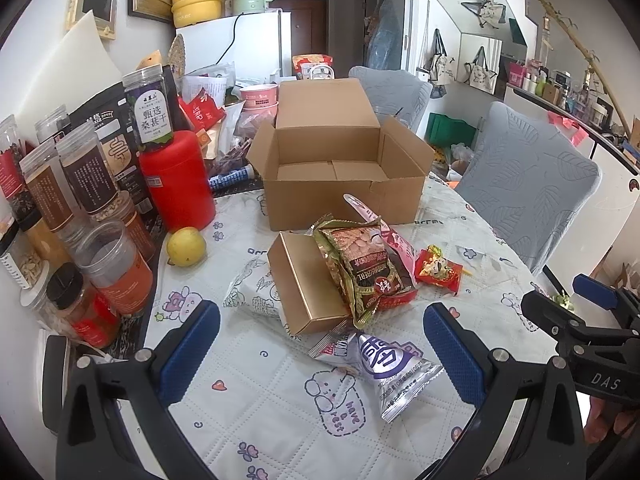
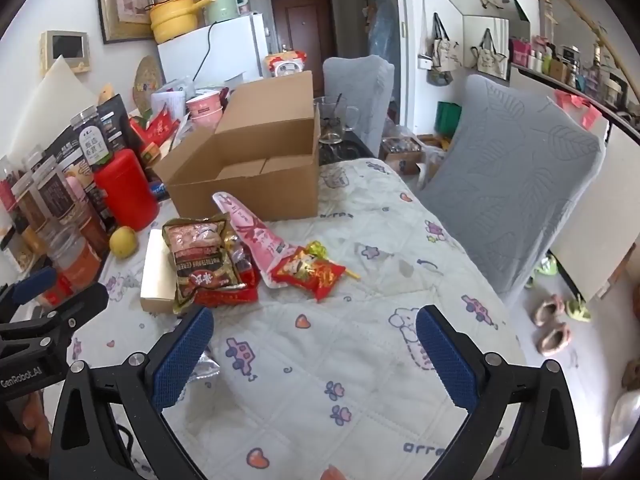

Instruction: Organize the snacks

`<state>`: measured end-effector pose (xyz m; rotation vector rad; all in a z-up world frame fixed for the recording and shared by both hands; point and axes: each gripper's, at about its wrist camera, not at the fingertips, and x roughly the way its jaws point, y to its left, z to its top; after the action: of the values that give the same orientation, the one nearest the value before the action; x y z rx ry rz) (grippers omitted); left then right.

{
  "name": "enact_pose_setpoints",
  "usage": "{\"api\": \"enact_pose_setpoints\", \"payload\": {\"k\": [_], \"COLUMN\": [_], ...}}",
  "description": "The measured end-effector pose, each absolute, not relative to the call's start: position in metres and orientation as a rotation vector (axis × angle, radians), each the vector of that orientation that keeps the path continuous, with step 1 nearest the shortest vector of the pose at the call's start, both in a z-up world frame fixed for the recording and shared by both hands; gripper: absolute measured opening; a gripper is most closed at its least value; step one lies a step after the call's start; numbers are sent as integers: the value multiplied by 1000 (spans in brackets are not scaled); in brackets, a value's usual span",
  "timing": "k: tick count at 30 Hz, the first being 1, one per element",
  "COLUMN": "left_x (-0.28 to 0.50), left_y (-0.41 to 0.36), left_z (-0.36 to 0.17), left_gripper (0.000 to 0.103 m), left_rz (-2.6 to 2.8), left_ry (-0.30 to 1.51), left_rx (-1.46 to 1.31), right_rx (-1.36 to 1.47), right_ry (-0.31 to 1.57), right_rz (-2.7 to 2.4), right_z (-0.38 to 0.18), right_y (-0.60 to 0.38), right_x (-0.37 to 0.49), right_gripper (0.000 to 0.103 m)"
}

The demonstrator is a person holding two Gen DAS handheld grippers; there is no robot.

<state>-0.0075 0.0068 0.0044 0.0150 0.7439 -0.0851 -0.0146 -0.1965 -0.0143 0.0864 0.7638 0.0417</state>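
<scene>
Quilted cloth covered the worktop (image 1: 280,420). Nearest, the left gripper (image 1: 320,348) and right gripper (image 2: 314,354) hovered with fingers spread, holding nothing. Beyond them lay the snack packets (image 1: 360,268), just before the open cardboard box (image 1: 340,160), which sat farthest.

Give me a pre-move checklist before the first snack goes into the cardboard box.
1. Left tool open, nothing held: ok.
2. Right tool open, nothing held: ok.
3. Cardboard box flaps open, no snack visible inside: ok.
4. Silver snack packet lies between the left tool's fingers, not gripped: ok.
5. Gold box has the brown snack bag leaning on it: not ok for a clean lift.
</scene>
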Motion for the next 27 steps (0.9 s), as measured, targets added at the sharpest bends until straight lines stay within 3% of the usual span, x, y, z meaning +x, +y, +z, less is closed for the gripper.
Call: {"api": "enact_pose_setpoints", "payload": {"k": [27], "left_x": [-4], "left_y": [-6], "left_z": [-5], "left_gripper": [103], "left_rz": [-95], "left_ry": [778], "left_rx": [23], "right_rx": [80], "right_ry": [770], "right_rz": [63], "right_z": [-16], "right_y": [-206], "right_x": [-10], "right_gripper": [103]}}
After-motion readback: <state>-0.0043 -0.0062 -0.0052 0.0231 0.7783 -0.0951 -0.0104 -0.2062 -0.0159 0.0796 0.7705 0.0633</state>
